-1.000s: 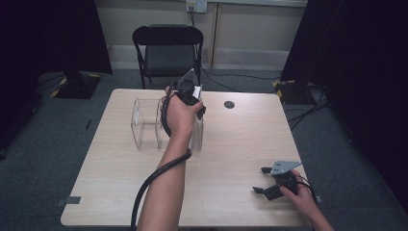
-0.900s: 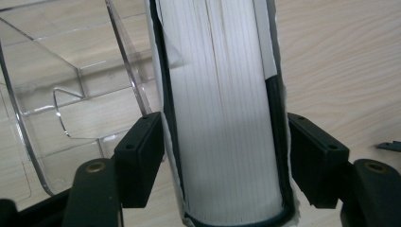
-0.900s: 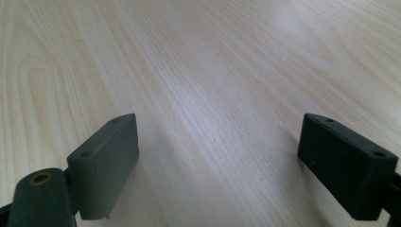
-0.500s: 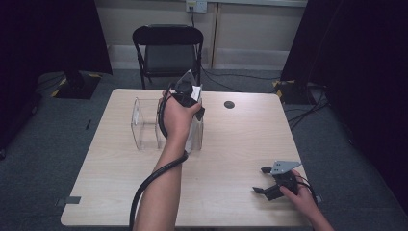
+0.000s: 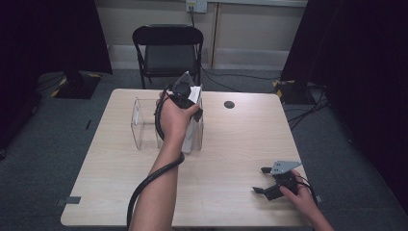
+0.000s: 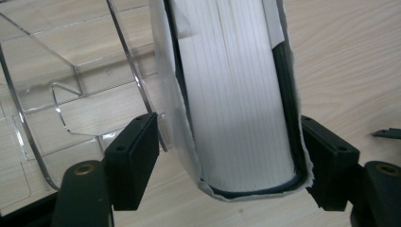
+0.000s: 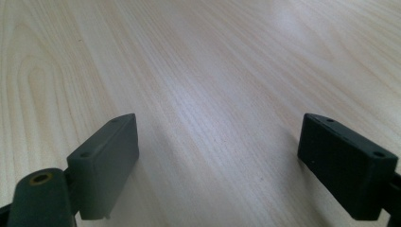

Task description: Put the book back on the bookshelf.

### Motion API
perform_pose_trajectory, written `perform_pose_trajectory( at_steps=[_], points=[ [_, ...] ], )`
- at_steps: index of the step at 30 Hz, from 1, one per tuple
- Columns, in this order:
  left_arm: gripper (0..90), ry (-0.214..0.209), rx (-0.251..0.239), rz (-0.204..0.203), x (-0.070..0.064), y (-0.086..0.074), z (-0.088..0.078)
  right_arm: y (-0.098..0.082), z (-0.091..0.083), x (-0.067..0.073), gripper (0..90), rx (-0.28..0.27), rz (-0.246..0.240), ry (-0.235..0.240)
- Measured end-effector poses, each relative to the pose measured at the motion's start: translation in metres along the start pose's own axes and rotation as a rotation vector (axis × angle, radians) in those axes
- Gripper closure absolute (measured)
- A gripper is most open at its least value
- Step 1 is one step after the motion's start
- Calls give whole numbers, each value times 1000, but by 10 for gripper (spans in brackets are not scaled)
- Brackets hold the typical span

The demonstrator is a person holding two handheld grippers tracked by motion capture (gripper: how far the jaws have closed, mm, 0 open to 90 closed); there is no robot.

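Observation:
A thick book [image 6: 236, 94] with white pages and a dark cover wrapped in white paper stands upright at the right end of a clear acrylic holder [image 5: 144, 125]. From above, my left gripper [image 5: 185, 96] straddles the book [image 5: 195, 127]. Its jaws have just been opening. In the left gripper view the left pad [image 6: 135, 161] stands a little off the cover, with the holder's clear wall [image 6: 56, 94] beside it, and the right pad [image 6: 326, 161] sits at the other cover. My right gripper [image 5: 262, 180] rests on the table's near right, open, with bare wood between its pads [image 7: 106, 161].
The light wooden table [image 5: 240, 144] carries a small black round disc [image 5: 229, 104] at the back right. A black folding chair [image 5: 168, 48] stands behind the far edge. Cables lie on the grey floor at the right.
The left hand has barely shifted over the book. The right gripper has kept its place.

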State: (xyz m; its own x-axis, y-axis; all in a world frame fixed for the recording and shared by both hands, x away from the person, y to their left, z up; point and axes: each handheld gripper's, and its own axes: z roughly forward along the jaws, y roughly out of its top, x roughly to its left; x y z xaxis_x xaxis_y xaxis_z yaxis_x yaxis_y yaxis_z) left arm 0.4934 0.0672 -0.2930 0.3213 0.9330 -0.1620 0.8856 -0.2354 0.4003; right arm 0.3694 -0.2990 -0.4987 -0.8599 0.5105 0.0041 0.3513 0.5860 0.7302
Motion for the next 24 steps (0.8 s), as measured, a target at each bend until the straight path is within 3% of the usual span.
perform_pose_trajectory(
  at_steps=[12,24],
  points=[
    [281,-13,5,9,2,-7,-3,0,1,1,124,0,-3,-1],
    [271,-31,-2,46,6,-14,-7,1,1,1,124,-1,-4,-2]
  ],
)
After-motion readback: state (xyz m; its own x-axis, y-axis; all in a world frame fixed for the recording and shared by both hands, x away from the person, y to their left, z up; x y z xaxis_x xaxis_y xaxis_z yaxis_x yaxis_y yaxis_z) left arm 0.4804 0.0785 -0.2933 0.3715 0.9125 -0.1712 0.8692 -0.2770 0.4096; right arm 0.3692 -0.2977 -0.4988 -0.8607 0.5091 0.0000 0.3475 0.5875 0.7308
